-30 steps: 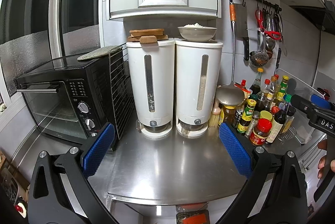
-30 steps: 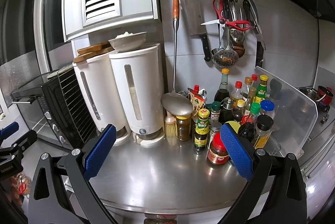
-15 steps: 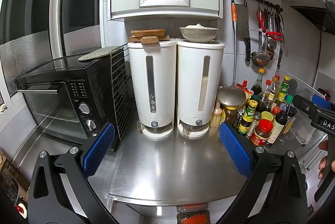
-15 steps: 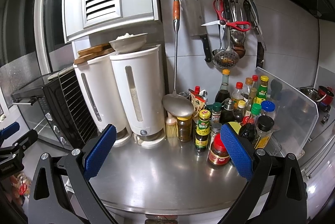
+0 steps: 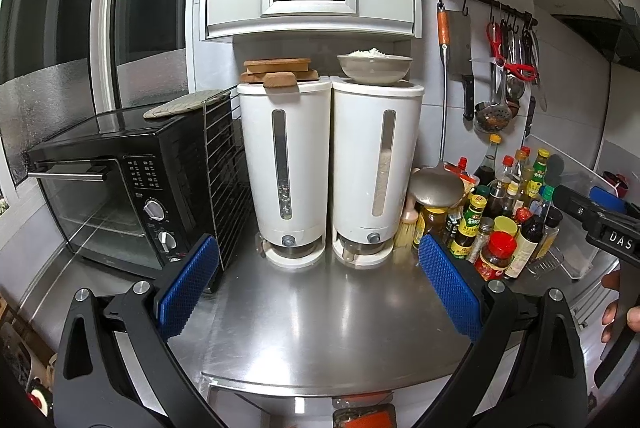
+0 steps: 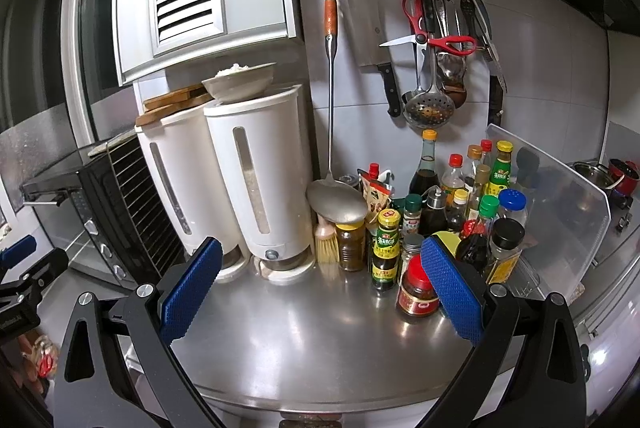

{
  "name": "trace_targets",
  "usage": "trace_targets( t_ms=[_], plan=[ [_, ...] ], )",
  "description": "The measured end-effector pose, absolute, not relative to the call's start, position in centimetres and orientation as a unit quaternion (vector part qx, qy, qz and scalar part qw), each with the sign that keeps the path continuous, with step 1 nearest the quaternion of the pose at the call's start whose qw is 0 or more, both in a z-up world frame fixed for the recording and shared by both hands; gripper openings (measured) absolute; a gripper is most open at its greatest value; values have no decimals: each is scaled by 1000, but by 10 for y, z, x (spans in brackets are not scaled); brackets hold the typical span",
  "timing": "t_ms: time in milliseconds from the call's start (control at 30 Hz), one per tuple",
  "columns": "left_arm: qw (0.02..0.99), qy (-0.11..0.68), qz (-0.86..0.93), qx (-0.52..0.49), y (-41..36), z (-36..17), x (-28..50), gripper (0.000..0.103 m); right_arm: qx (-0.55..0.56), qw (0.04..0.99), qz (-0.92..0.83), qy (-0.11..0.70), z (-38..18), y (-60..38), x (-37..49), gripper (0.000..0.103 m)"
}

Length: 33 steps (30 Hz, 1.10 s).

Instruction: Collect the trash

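Observation:
I see no loose trash on the steel counter (image 5: pixel 320 324) in either view. My left gripper (image 5: pixel 318 282) is open and empty, its blue pads spread wide above the counter's front, facing two white grain dispensers (image 5: pixel 332 172). My right gripper (image 6: pixel 320 284) is open and empty, held above the counter (image 6: pixel 312 340) further right, its right pad in front of a red-lidded jar (image 6: pixel 416 288). The right gripper also shows at the right edge of the left wrist view (image 5: pixel 600 224). An orange-and-dark object (image 5: pixel 364 418) shows below the counter's front edge; I cannot tell what it is.
A black toaster oven (image 5: pixel 116 188) stands at the left with a wire rack against its side. A bowl of rice (image 5: pixel 374 67) and wooden boards sit on the dispensers. Several sauce bottles (image 6: pixel 452 208), a clear splash guard (image 6: pixel 556 200) and hanging utensils (image 6: pixel 432 60) crowd the right.
Both grippers have drifted slightly, so the scene sits a little lower and closer in both views. Both stay open and empty.

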<state>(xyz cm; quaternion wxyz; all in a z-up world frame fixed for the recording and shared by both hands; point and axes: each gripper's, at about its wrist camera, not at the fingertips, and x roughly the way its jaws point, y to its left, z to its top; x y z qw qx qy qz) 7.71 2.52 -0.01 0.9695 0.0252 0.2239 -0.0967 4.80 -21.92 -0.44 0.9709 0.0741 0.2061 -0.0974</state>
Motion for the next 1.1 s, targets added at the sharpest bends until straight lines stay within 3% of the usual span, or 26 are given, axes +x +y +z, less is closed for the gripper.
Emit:
trace_targets(
  t_ms=[1100],
  plan=[
    [964,254,-80,-2,36,-12,82,95,85,967,-97,219,-15,-211,46,100]
  ],
)
